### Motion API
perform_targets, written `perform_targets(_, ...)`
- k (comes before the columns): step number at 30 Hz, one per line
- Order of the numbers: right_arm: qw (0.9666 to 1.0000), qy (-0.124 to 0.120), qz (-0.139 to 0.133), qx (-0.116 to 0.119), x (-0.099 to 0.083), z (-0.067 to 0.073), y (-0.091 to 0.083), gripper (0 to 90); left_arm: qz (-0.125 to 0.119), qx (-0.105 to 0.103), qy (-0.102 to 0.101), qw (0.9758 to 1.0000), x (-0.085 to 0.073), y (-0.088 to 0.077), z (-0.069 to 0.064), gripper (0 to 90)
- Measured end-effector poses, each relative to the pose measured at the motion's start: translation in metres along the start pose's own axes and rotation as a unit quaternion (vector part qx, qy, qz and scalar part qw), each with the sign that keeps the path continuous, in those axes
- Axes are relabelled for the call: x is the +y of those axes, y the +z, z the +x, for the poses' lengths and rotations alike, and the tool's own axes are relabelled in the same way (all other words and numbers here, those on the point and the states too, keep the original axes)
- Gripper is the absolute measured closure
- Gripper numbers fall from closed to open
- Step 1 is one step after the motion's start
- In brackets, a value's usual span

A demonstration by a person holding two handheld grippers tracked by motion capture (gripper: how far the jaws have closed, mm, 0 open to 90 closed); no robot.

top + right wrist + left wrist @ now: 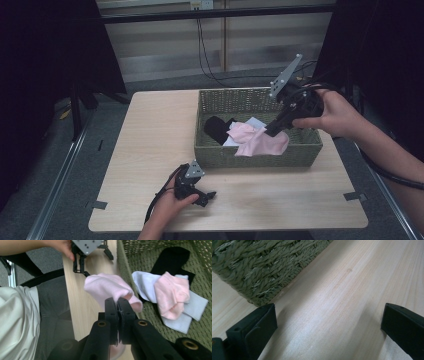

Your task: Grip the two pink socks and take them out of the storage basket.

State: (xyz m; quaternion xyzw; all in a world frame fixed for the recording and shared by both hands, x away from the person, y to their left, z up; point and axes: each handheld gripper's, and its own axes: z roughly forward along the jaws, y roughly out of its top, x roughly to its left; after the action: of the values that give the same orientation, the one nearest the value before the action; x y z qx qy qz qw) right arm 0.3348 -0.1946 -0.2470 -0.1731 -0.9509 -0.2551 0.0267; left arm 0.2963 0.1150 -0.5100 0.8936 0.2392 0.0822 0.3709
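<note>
Pale wood made up the desk [150,150], which stood on a grey floor with dark stands to either side and a slatted wall behind. A green woven basket [260,155] sat on the right half of the desk, its back wall near the far edge and its right wall close to the right edge. Between its front wall and the near edge ran a bare strip of wood, and the whole left half of the desk lay open.

The right gripper [272,131] hung over the basket, angled down toward the front wall. Its jaws were pressed together on a pink sock [110,288], which drooped from them over the basket's front rim; in the right gripper view part of the sock hung above the desk outside the basket. Inside the basket lay a black sock [172,260] toward the left wall, with a pale blue sock [193,302] across it and a second pink sock [171,293] bunched on top of that one.

The left gripper [207,196] rested on the near strip of the desk, close to the near edge and just short of the basket's front left corner. Its jaws stood wide apart with only bare wood between them.
</note>
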Motion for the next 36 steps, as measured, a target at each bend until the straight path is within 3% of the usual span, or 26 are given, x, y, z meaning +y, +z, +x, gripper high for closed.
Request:
perform_targets(9, 0.9998, 0.0, 0.0, 0.02, -0.007, 0.009, 0.017, 87.2, 0.0, 0.0, 0.0, 1.0, 0.0, 0.0, 0.0, 0.0)
perform_targets(32, 0.9974, -0.005, 0.056, 0.045, -0.028, 0.013, 0.075, 86.0, -0.002, 0.001, -0.001, 1.0, 0.0, 0.0, 0.0, 0.0)
perform_targets(36, 0.9973, -0.009, 0.06, 0.042, -0.03, 0.014, 0.079, 75.1, -0.002, 0.001, -0.001, 1.0, 0.0, 0.0, 0.0, 0.0)
